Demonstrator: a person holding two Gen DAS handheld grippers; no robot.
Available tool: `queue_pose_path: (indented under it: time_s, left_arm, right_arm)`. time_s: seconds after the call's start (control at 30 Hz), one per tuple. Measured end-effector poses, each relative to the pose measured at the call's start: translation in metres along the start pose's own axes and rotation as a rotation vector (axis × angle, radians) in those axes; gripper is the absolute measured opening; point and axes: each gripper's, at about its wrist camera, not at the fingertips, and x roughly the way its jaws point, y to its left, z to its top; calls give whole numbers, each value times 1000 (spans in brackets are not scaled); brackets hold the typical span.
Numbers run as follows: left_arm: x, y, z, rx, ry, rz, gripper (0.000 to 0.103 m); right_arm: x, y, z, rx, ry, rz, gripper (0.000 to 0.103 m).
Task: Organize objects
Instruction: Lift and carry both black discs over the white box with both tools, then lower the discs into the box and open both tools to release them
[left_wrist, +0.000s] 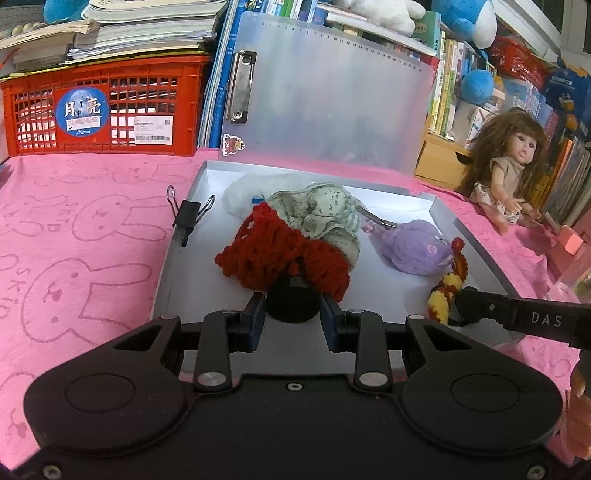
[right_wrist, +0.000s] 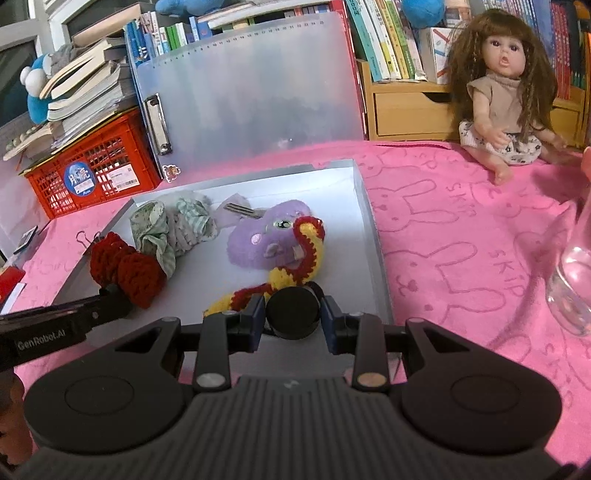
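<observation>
A shallow white box (left_wrist: 192, 192) (right_wrist: 364, 206) lies on the pink cloth. In it are a green floral cloth (left_wrist: 325, 214) (right_wrist: 162, 229), a purple plush (left_wrist: 413, 251) (right_wrist: 266, 240) and a metal clip (left_wrist: 376, 219). My left gripper (left_wrist: 293, 314) is shut on a black round piece with a red crochet item (left_wrist: 273, 258) (right_wrist: 129, 269) at the box's near left. My right gripper (right_wrist: 293, 314) is shut on a black round piece with a yellow and red crochet cord (right_wrist: 306, 254) (left_wrist: 448, 288) draped over the plush.
A black binder clip (left_wrist: 188, 218) sits on the box's left rim. A translucent clipboard (left_wrist: 332, 99) and a red crate (left_wrist: 103, 114) stand behind. A doll (right_wrist: 509, 92) sits at the right. A clear glass vessel (right_wrist: 576, 269) stands at the right edge.
</observation>
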Motion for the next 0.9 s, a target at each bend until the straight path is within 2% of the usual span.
queue_pose_path:
  time_s: [0.9]
  left_arm:
    - [41, -9, 32, -6, 45, 14, 31]
  right_arm:
    - [31, -4, 23, 8, 36, 4, 37]
